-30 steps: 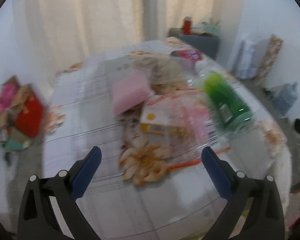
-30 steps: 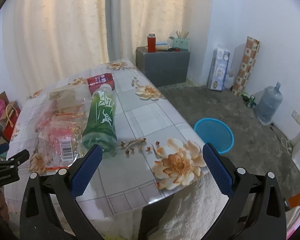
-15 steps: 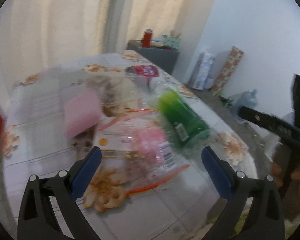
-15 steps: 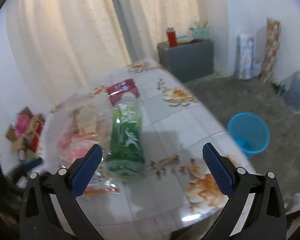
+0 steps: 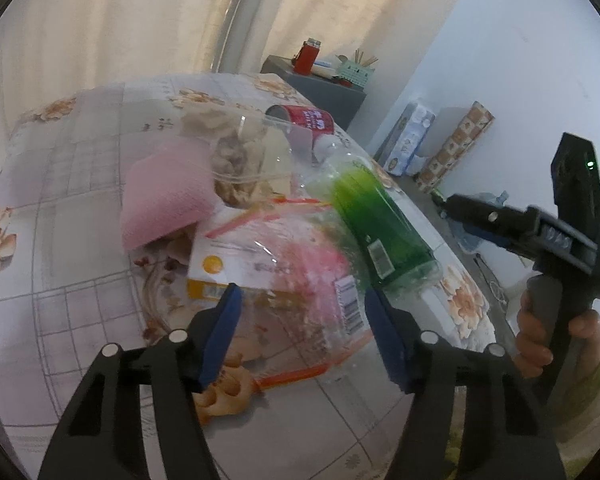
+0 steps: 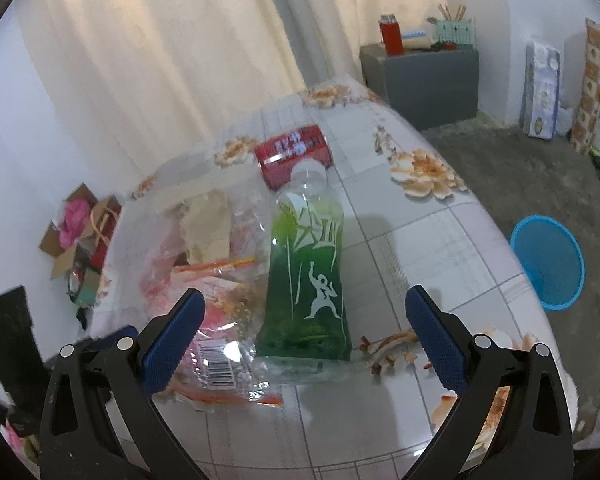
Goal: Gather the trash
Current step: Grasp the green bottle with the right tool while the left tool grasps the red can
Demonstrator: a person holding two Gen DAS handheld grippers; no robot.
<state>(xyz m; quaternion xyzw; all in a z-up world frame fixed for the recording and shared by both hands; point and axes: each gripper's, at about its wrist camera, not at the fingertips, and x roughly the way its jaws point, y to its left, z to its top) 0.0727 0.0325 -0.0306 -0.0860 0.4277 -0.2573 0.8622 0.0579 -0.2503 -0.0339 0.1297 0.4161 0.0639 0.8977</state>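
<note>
Looking thru the left wrist cam, my left gripper [image 5: 302, 322] hangs over the trash pile w/ jaws closing; the clear zip bag [image 5: 300, 264] lies between the blue pads in the view, but I can't tell if they touch it. Bag holds a white-and-orange carton [image 5: 236, 268] and smth pink, blurred, can't ID. A second clear bag [image 5: 240, 152] at 12 o'clock of it holds brownish stuff, hard to make out. Pink cloth [image 5: 168, 196] at 10 o'clock, partly tucked under the bags. Green bottle [image 5: 380, 224] lies on its side at 2 o'clock, cap end hidden behind plastic in this view. Red can [image 5: 304, 118] lies tipped beyond it, open end toward the camera, inside not readable.

Right wrist cam: right gripper [image 6: 304, 332] jaws wide apart, nothing between the pads; green bottle [image 6: 308, 280] lies on the table [image 6: 400, 260] at 12 o'clock, white cap touching or just beside the red can [image 6: 292, 154]. Blue bin [image 6: 548, 264] on the floor at 3 o'clock, rim cut by the table edge, nothing visible inside. Cardboard box [image 6: 80, 236] of clutter at 9 o'clock, blurred. My right hand [image 5: 540, 344] grips its handle, seen at 4 o'clock in the left cam.
</note>
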